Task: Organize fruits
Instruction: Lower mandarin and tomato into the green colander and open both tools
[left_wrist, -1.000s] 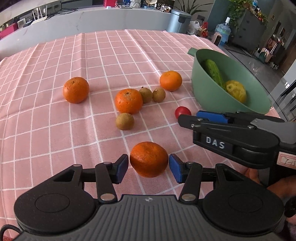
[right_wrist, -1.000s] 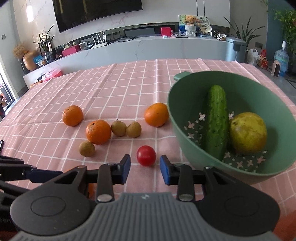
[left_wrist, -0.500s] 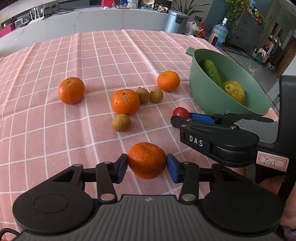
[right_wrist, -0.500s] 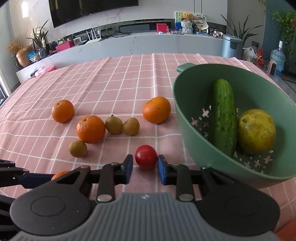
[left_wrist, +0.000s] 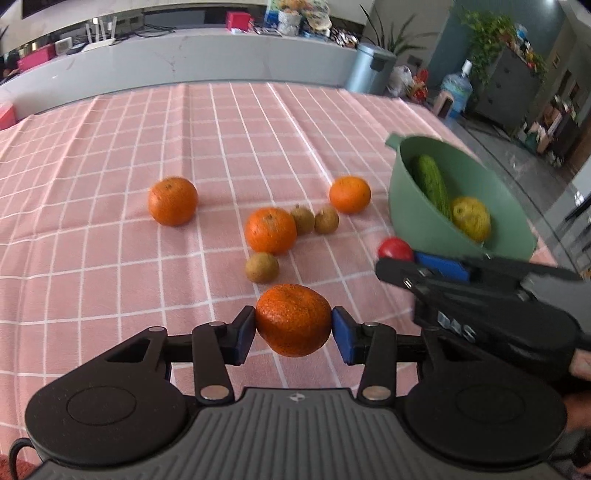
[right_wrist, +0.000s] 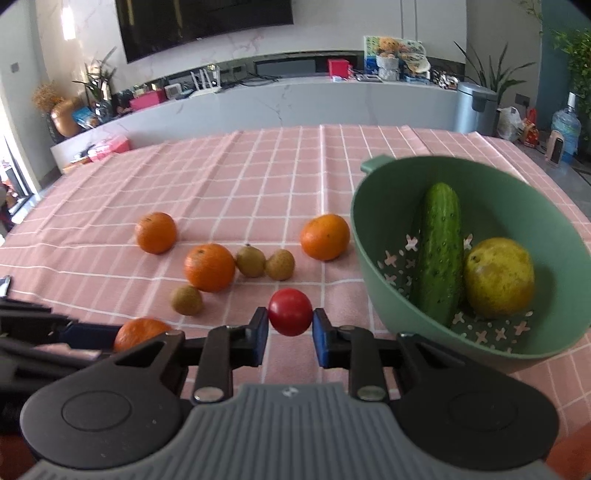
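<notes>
Risk lies in smooth round fruit: left gripper (left_wrist: 294, 328) pinches the mandarin (left_wrist: 293, 319) at lower centre, right gripper (right_wrist: 290, 330) pinches the tomato (right_wrist: 290, 312) mid-frame; either may roll free short of the green bowl (right_wrist: 546, 221) at right.

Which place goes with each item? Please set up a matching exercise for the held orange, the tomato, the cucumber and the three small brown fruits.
Things:
1. held orange
2. tomato
3. cucumber
4. small brown fruits

Places:
A. inside the green bowl, beside the yellow fruit
B. between the fingers of the right gripper
C. loose on the pink checked tablecloth
D. between the fingers of the left gripper

Pairs: 1-D, 2-B, 3-A, 4-C
</notes>
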